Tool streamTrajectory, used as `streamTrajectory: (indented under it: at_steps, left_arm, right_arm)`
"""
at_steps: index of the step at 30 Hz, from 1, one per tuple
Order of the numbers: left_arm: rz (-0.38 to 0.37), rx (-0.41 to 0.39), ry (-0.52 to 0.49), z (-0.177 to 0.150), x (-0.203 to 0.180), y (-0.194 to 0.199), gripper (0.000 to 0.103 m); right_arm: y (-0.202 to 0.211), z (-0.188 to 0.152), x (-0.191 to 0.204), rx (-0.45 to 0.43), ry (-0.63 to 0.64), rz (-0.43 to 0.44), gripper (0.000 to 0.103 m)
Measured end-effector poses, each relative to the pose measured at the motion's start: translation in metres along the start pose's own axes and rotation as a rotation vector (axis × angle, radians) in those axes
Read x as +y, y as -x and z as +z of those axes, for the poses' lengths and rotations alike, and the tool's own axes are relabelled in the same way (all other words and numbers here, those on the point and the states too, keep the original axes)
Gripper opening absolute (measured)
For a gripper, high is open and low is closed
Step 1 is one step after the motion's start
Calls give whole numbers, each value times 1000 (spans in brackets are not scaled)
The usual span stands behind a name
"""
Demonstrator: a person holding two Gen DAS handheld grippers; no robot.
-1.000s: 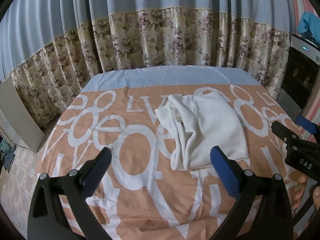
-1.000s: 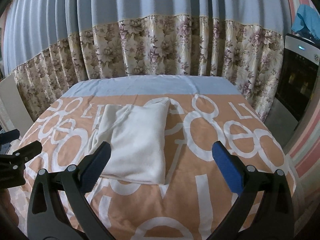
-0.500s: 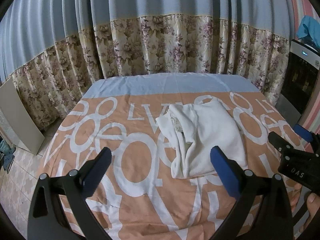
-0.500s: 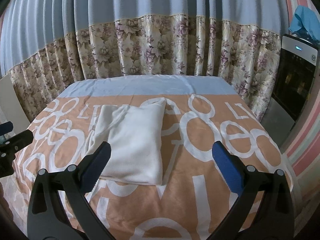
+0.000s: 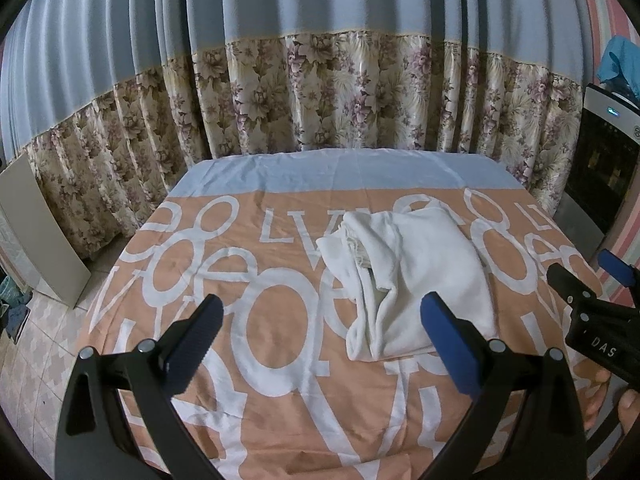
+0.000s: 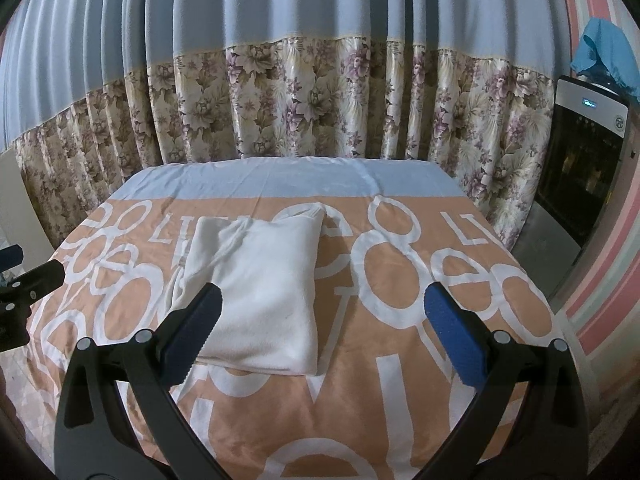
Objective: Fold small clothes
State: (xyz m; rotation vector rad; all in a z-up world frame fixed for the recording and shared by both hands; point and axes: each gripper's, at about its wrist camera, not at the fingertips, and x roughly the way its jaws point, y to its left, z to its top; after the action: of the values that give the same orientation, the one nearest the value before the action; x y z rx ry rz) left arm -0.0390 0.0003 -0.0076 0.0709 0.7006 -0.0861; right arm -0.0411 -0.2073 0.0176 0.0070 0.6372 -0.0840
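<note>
A curtain [image 5: 320, 80], plain blue above and flowered along its lower band, fills the upper half of both views. Below it a bed cover [image 5: 260, 340], orange with big white letters and a pale blue strip at its far edge, takes up the middle and lower part of each frame. A dark-fronted appliance [image 6: 580, 184] stands at the right edge, with a blue cloth [image 6: 604, 56] lying on top in the upper right corner. A pale flat board [image 5: 36, 236] leans at the left edge of the left view. The folded white garment [image 5: 408, 280] lies on the cover, right of centre in the left view and left of centre in the right view [image 6: 260, 292], its loose layered edges facing the left side. The left gripper [image 5: 320, 336] is at the bottom of its frame with its jaws spread wide and nothing between them, apart from the garment. The right gripper [image 6: 324, 332] is likewise spread wide and empty, low in its own frame.
</note>
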Motion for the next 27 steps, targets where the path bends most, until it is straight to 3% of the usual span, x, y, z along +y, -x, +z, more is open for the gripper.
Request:
streamTrajectory:
  at_steps: [27]
  left_arm:
    - [-10,-6,-5,7,1,4,99]
  right_arm:
    - [9,9,-2,-19,10,-6,100]
